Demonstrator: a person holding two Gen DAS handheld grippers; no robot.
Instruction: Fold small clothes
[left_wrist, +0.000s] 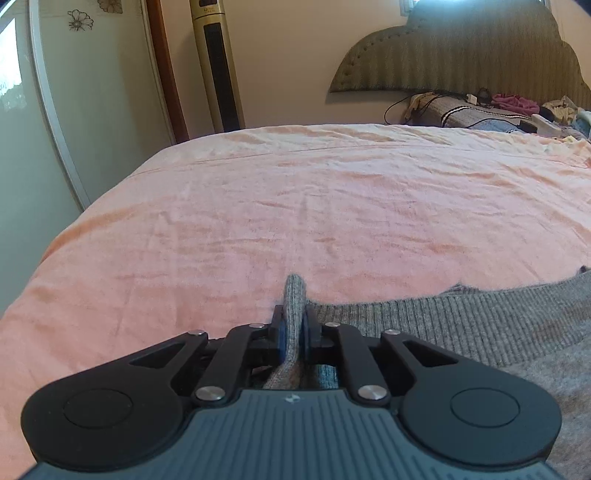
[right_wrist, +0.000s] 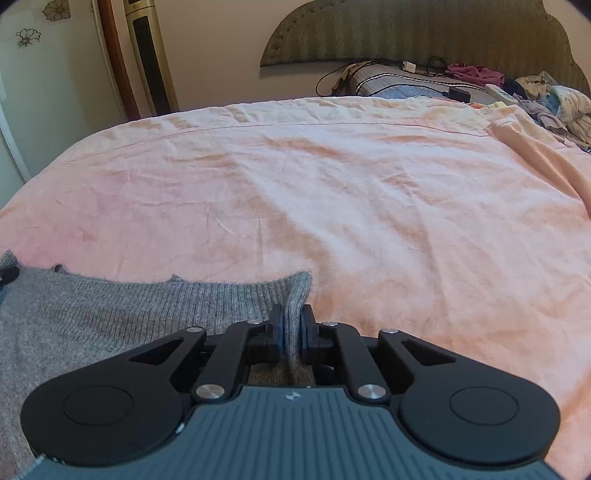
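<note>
Pink bedsheet (left_wrist: 295, 206) lies under a grey sweater (left_wrist: 461, 325); left gripper (left_wrist: 294, 325) and right gripper (right_wrist: 294, 325) each pinch a corner of its ribbed edge, likely to carry that edge over evenly

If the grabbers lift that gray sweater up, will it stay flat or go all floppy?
Probably floppy: the gray sweater is soft ribbed knit, and it already bunches into a fold where the left gripper and right gripper pinch it. The stretch between them would likely sag. It probably won't slip out, since the fuzzy knit sits squeezed between the pads.
</note>
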